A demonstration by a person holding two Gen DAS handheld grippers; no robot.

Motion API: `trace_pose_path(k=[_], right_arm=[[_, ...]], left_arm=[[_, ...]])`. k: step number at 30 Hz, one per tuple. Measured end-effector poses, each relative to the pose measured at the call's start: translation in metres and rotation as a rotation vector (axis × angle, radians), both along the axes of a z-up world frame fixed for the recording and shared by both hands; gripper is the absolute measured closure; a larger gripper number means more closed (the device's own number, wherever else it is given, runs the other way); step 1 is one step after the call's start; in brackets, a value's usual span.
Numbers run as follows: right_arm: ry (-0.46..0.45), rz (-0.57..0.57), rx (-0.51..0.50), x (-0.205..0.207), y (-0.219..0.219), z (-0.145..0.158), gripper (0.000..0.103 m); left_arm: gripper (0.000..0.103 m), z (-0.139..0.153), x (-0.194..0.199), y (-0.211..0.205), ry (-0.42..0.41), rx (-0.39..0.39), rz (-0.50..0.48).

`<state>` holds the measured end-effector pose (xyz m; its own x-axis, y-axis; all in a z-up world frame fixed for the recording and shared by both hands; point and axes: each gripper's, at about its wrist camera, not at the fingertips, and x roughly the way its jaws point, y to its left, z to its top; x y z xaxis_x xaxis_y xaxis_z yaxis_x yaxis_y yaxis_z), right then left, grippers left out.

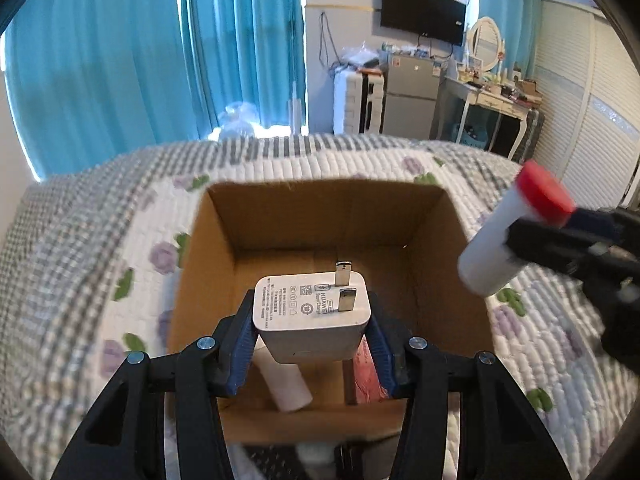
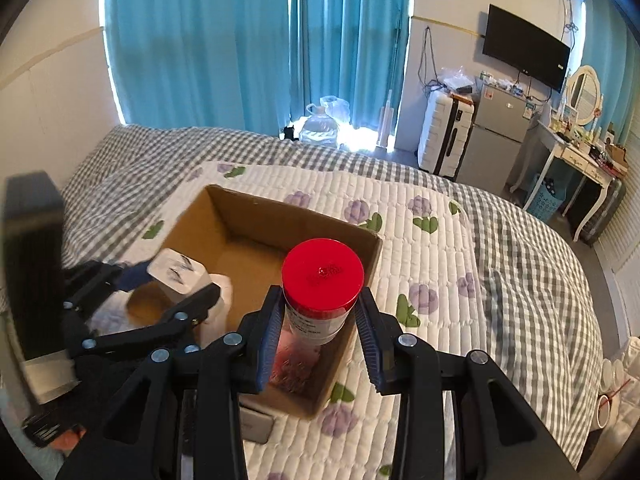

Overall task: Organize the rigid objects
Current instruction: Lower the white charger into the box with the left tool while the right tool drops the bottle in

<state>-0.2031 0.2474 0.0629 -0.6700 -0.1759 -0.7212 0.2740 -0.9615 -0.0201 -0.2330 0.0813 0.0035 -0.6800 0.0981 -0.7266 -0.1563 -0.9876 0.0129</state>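
A white charger (image 1: 312,320) is clamped between the blue pads of the left gripper (image 1: 310,344), jaws closed partway on its flat sides, prongs pointing up and away, held over the open cardboard box (image 1: 456,236) on the quilted bed cover (image 1: 96,240). A red-capped white bottle (image 2: 320,292) is pinched just below the cap by the right gripper (image 2: 318,336), jaws narrowed to the bottle's width, held above the box's near right corner. The charger is judged light, stiff and smooth; the flat sides are the sensible hold, and the prongs are best kept clear of the walls. The bottle is judged light, rigid and round, so it may twist or slip in the pads; a grip on the body is safer than on the cap. Inside the box a white tube (image 1: 286,388) and a pink item (image 1: 366,376) are seen lying near the front wall, so free floor is left toward the back. The two grippers are near each other over the box, so a clash is possible. A dark flat object (image 2: 32,268) is seen at the left; its identity cannot be told.
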Motion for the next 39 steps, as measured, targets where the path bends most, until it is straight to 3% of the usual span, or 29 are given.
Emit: trace_pose_path(k=[3, 8, 15, 19, 24, 29, 32, 34, 35, 39], right_arm=[[-0.016, -0.006, 0.005, -0.015, 0.007, -0.012, 0.067], [-0.024, 0.002, 0.002, -0.027, 0.011, -0.026, 0.067], [-0.025, 0.017, 0.005, -0.026, 0.002, -0.022, 0.067], [-0.039, 0.032, 0.030, -0.029, -0.012, -0.026, 0.067], [-0.126, 0.075, 0.096, -0.038, -0.037, -0.056, 0.067], [-0.180, 0.081, 0.100, -0.049, -0.047, -0.082, 0.067], [-0.180, 0.064, 0.094, -0.058, -0.047, -0.087, 0.067], [-0.145, 0.037, 0.075, -0.064, -0.043, -0.083, 0.051], [-0.113, 0.002, 0.063, -0.065, -0.038, -0.077, 0.036], [-0.053, -0.083, -0.035, -0.061, -0.015, -0.054, 0.032]], left_arm=[[0.052, -0.019, -0.012, 0.006, -0.042, -0.035, 0.001], [0.050, -0.031, -0.021, 0.008, -0.084, -0.027, 0.001], [0.050, -0.001, -0.009, -0.011, -0.009, -0.016, 0.030], [0.050, 0.010, -0.003, -0.025, 0.020, -0.062, 0.044], [0.050, 0.007, 0.000, -0.037, 0.016, -0.074, 0.061], [0.050, 0.000, 0.000, -0.044, 0.013, -0.075, 0.077], [0.040, 0.000, 0.000, -0.048, 0.017, -0.070, 0.086], [0.034, 0.003, 0.002, -0.051, 0.024, -0.067, 0.097], [0.031, 0.005, 0.004, -0.052, 0.028, -0.065, 0.101], [0.025, 0.020, 0.016, -0.055, 0.041, -0.041, 0.107]])
